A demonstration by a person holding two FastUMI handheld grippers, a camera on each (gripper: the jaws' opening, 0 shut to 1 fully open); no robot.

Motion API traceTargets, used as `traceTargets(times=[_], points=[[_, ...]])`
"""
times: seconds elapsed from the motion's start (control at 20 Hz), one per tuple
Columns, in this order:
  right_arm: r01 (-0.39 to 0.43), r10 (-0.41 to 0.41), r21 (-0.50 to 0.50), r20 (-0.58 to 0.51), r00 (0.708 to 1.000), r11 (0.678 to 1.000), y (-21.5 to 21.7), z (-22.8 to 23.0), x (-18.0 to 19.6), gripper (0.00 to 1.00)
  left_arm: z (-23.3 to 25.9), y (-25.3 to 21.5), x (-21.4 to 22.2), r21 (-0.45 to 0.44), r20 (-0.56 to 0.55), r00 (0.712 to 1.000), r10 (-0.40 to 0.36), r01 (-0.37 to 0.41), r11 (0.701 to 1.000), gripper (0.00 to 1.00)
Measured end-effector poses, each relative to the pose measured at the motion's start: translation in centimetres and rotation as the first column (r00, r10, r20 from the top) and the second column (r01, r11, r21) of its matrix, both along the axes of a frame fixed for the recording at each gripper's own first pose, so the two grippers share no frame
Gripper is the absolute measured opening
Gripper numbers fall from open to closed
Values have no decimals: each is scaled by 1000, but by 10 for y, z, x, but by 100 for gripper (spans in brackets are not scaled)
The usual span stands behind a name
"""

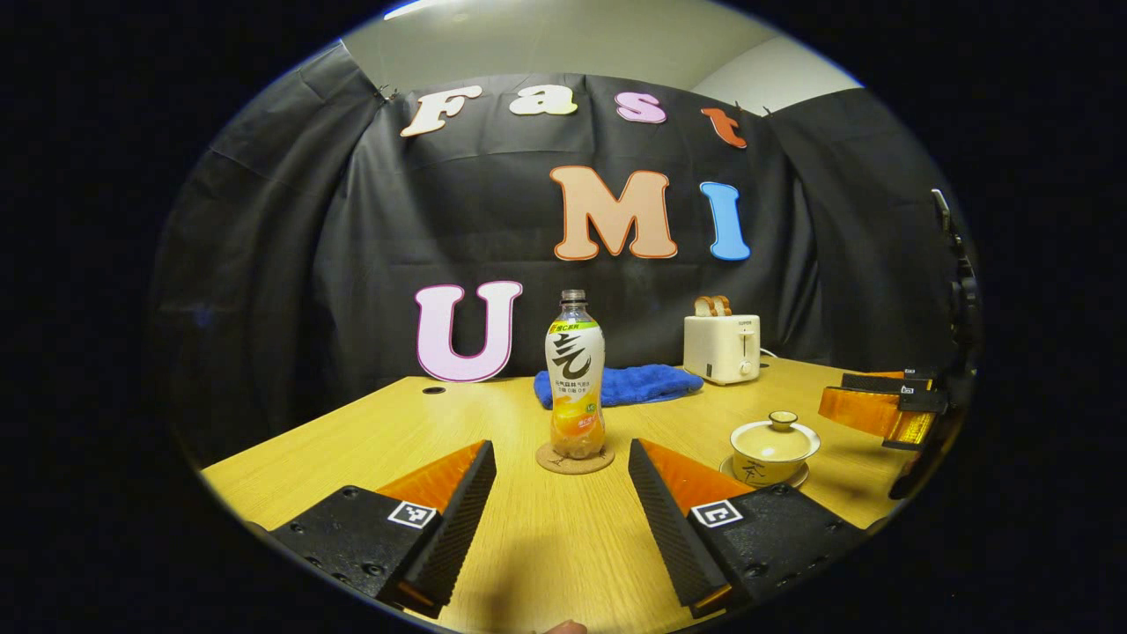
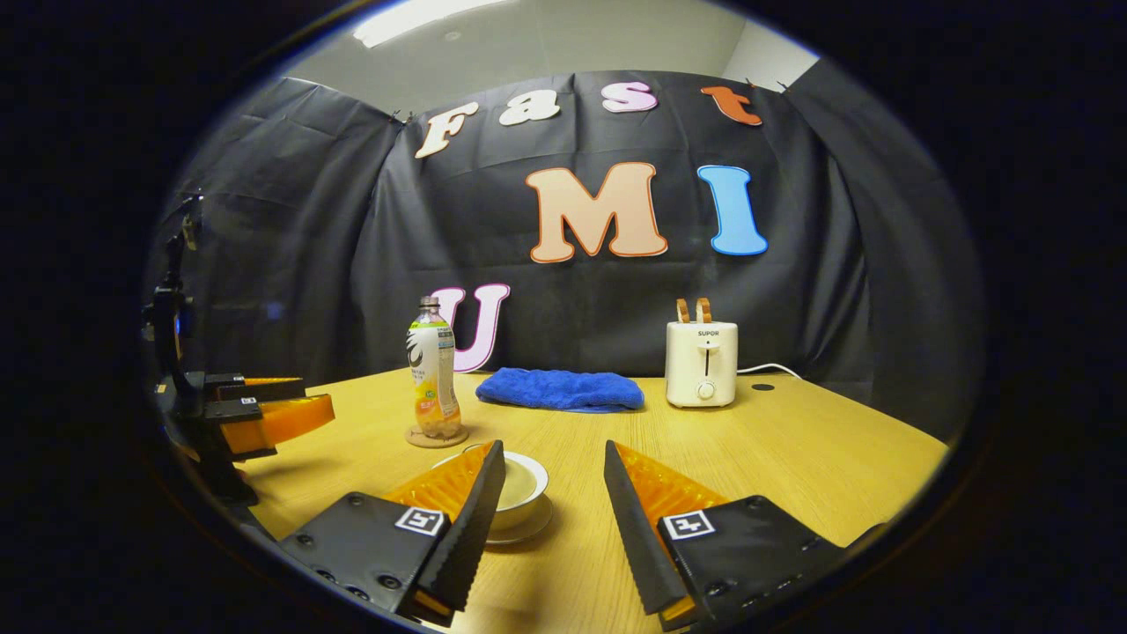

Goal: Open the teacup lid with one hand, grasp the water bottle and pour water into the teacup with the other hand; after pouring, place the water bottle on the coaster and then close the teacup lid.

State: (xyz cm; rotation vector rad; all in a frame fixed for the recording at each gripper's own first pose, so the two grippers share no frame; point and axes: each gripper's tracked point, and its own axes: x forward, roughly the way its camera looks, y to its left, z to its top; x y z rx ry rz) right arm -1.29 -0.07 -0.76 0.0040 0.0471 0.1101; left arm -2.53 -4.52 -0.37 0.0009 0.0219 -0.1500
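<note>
A water bottle [image 1: 576,379] with orange drink in its lower part stands upright on a round cork coaster [image 1: 575,460], straight ahead of my left gripper [image 1: 560,447]. That gripper is open, with nothing between its fingers, and sits short of the bottle. To the right, a cream teacup [image 1: 773,451] rests on its saucer with the lid [image 1: 782,423] on. In the right gripper view, my right gripper [image 2: 553,451] is open just right of the teacup [image 2: 525,489], whose left side is hidden behind the left finger. The bottle [image 2: 431,370] stands farther back on the left.
A folded blue towel [image 2: 560,389] and a white toaster [image 2: 702,361] with bread in its slots sit along the table's back edge. The other gripper [image 2: 264,418] hovers over the table at the left. Bare wooden tabletop [image 2: 792,449] stretches to the right.
</note>
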Motion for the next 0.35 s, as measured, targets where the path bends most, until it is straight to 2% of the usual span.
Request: traceTargets(times=[0.2, 0.35], points=[[2, -2, -5, 21, 1000, 1000, 1, 3, -3, 81, 2, 2, 0, -3, 4, 1000, 10, -10, 1000, 89], [16, -15, -6, 35, 999, 1000, -1, 5, -5, 81, 2, 4, -1, -8, 10, 1000, 21, -21, 1000, 89]])
